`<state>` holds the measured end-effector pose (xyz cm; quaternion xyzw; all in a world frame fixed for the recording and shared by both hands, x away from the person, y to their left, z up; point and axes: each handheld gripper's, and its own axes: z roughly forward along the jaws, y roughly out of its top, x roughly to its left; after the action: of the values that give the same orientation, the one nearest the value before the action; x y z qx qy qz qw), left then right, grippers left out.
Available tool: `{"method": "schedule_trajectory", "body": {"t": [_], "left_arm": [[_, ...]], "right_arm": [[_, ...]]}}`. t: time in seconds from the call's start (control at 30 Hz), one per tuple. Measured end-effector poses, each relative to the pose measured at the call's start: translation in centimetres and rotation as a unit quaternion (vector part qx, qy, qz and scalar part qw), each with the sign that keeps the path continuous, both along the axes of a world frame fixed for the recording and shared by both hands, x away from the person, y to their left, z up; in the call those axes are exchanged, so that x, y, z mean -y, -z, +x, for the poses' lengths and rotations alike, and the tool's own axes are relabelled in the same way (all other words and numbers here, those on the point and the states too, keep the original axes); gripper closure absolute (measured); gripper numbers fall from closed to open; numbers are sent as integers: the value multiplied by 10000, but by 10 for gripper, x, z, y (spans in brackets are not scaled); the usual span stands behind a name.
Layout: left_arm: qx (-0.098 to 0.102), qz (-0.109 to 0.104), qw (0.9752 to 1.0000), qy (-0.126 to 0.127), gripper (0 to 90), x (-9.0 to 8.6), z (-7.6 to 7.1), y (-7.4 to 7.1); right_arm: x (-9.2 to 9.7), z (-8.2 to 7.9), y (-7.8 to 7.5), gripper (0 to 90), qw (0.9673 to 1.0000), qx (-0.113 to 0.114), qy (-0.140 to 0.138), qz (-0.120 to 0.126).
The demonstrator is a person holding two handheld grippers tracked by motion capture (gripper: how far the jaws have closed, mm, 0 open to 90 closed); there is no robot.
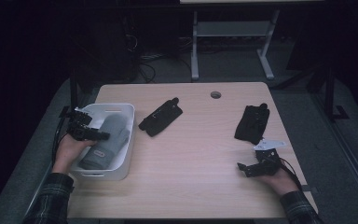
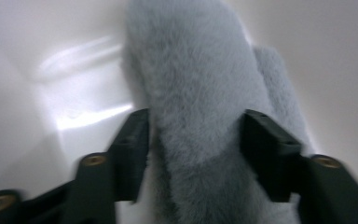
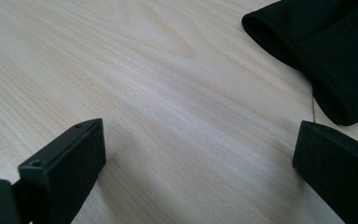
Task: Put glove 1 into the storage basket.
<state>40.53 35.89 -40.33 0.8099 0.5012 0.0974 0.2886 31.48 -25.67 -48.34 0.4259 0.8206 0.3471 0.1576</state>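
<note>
Grey fluffy slipper [image 1: 106, 140] lies inside the white bin [image 1: 121, 164] at the left edge of the wooden table [image 1: 191, 158]. Left gripper [image 1: 103, 136] reaches into the bin; in the left gripper view its jaws stand one on each side of the slipper [image 2: 200, 93], pressing into the fur. Two black gloves rest on the table: one [image 1: 161, 116] just right of the bin, one [image 1: 251, 122] far right. Right gripper [image 1: 239, 167] rests near the right glove [image 3: 317, 51], jaws spread wide apart over bare wood.
</note>
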Motion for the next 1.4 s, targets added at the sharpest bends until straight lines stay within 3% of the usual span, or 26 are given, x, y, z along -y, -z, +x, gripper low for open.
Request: {"method": "schedule_trajectory", "body": {"t": [0.17, 0.3, 0.6, 0.9, 1.1, 1.4], "left_arm": [[222, -56, 9997, 17, 248, 1, -4, -11], [345, -167, 9991, 182, 198, 9, -9, -23], [641, -303, 9960, 550, 164, 46, -23, -42], [806, -602, 9892, 1063, 152, 98, -39, -50], [808, -769, 9845, 1354, 146, 133, -46, -43], [868, -759, 9762, 1837, 147, 185, -64, -30]], "right_arm": [[0, 0, 0, 23, 10000, 1, -1, 0], [0, 0, 0, 23, 10000, 3, -2, 0], [0, 0, 0, 23, 10000, 1, 5, 10], [0, 0, 0, 23, 10000, 3, -4, 1], [0, 0, 0, 23, 10000, -5, 13, 13], [0, -1, 0, 23, 10000, -1, 14, 18]]}}
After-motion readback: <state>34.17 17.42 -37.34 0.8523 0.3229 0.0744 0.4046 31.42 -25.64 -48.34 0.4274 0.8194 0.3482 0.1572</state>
